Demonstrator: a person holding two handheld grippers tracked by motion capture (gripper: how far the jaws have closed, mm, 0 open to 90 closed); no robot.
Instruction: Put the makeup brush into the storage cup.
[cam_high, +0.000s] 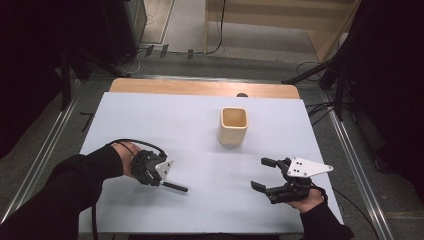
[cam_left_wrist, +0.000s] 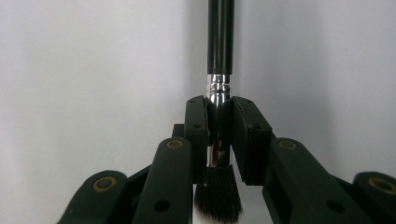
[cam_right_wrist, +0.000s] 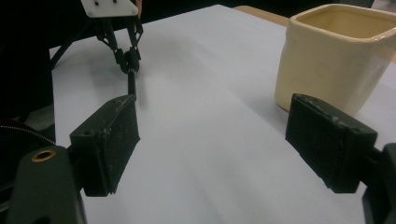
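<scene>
Brush (cam_left_wrist: 219, 70) bristle tips are cut off, ferrule half hidden by the left gripper (cam_left_wrist: 219, 116) pinching it; handle sticks out ahead. Right gripper (cam_high: 265, 174) is spread wide.

Black sleeves, black grippers with brass rivets, white three-cornered plates.

Black-handled makeup brush (cam_left_wrist: 219, 46) — silver ferrule clamped, lying level, dark bristles

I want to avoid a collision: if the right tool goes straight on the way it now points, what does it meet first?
Probably nothing soon: the open right tool points left across bare table, between the cream cup and the left tool holding a makeup brush.
</scene>
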